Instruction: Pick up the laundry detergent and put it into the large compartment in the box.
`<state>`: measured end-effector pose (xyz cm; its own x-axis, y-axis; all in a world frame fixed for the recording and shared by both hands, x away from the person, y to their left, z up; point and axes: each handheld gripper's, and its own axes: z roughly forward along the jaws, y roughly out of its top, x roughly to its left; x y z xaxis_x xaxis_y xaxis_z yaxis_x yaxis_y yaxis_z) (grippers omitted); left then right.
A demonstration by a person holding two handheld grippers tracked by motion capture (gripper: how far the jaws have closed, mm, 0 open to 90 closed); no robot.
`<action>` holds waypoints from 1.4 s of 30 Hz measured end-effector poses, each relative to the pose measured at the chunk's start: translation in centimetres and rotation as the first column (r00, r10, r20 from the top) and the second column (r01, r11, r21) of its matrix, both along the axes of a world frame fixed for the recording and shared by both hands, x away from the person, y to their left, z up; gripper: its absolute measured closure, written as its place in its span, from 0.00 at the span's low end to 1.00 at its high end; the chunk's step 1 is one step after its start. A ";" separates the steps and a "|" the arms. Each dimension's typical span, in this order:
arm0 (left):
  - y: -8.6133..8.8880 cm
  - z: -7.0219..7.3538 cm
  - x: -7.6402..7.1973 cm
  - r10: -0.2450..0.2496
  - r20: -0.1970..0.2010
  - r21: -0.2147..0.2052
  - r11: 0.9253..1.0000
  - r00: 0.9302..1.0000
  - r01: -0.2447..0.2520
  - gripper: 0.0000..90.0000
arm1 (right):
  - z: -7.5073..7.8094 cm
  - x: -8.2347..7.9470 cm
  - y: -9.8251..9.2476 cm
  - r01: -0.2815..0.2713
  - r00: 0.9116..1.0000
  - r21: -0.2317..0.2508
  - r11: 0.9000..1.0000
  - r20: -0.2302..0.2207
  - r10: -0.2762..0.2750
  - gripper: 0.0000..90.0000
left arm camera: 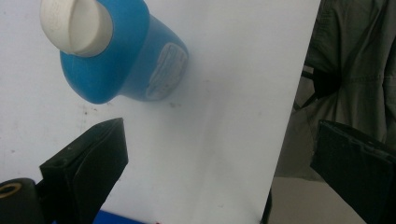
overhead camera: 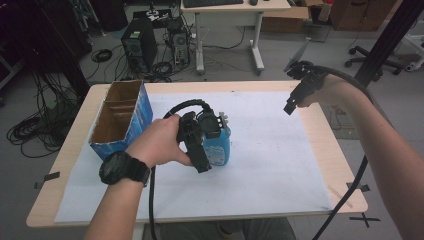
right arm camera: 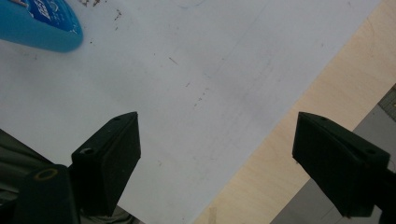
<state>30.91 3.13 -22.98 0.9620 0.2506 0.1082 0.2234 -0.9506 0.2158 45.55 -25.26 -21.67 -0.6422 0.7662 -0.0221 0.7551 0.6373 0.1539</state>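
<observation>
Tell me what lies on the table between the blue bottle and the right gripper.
Nothing: in the high view, only bare white paper lies between the blue bottle and the right gripper. The right gripper view shows the same unbroken sheet running up to the bottle.

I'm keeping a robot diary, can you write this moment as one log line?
left gripper: open, beside blue bottle, not holding | right gripper: open, empty, raised over table far edge | cardboard box: at left

Blue bottle (overhead camera: 219, 146) with white cap (left arm camera: 76, 25) — upright on white sheet (overhead camera: 270, 150), mid-worktop, pale label on side, just right of open blue carton (overhead camera: 121, 120).
</observation>
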 end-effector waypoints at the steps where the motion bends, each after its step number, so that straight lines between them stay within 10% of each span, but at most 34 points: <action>1: 0.0 0.0 0.0 0.001 0.000 0.003 1.000 1.000 -0.001 0.05 | 0.0 0.0 0.0 0.000 1.000 -0.003 1.000 -0.001 0.000 0.17; 42: 0.5 2.4 1.7 0.095 0.173 -0.072 0.994 0.980 -0.083 0.04 | -0.8 0.3 -1.0 -0.005 1.000 0.016 1.000 0.002 0.005 0.16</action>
<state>32.62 3.63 -20.56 0.9028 0.3464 0.2548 0.2596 -0.9114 0.3194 45.81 -26.30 -22.45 -0.6458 0.7635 -0.0107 0.7518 0.6382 0.1658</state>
